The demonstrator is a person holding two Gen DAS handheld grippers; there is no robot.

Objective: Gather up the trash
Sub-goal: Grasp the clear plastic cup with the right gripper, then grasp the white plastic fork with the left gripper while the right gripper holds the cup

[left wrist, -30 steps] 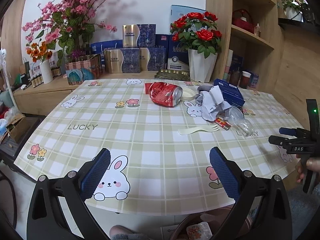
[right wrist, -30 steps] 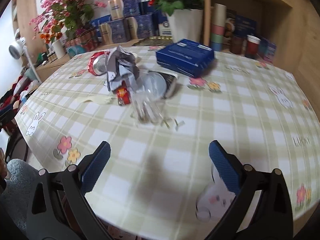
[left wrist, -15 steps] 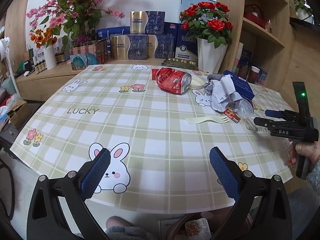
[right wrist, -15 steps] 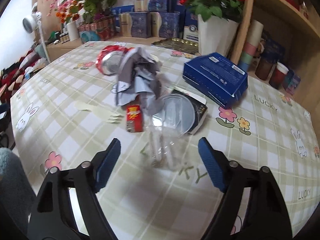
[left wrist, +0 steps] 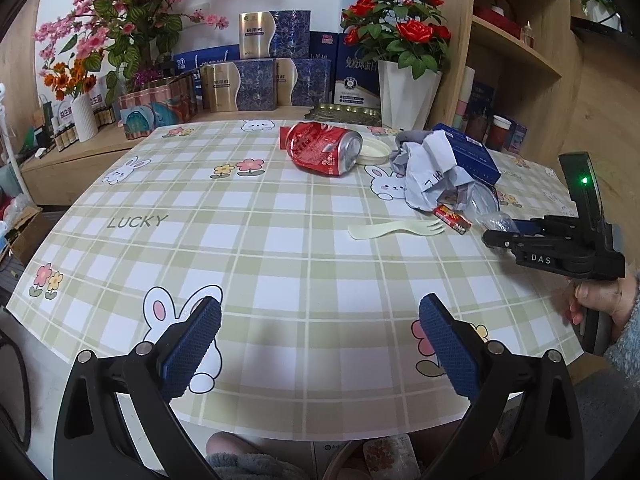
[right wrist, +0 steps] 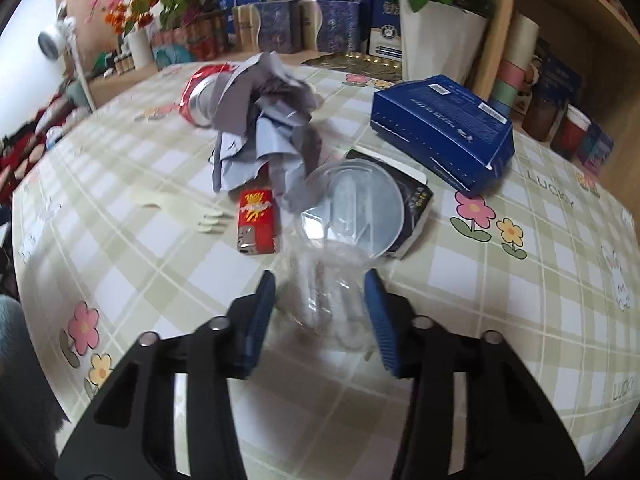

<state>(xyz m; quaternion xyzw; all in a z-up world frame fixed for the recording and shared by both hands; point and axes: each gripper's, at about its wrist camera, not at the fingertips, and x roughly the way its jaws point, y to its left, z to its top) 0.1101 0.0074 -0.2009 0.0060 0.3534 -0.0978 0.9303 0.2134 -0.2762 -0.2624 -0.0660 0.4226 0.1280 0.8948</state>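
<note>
crumpled clear plastic cup (right wrist: 326,292), see-through and ribbed, lies on its side on the checked surface (right wrist: 500,320) just in front of a round clear lid (right wrist: 356,208). right hand-held gripper (right wrist: 320,312) jaws have just been closing with the cup between them; contact unclear. left hand-held gripper (left wrist: 320,344) spread wide apart, holding nothing.

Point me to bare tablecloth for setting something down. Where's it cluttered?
Free: the near-left tablecloth, from the LUCKY print toward the crushed red can. Crowded: crumpled paper, plastic fork, lighter and clear cup between the right gripper pads.
</note>
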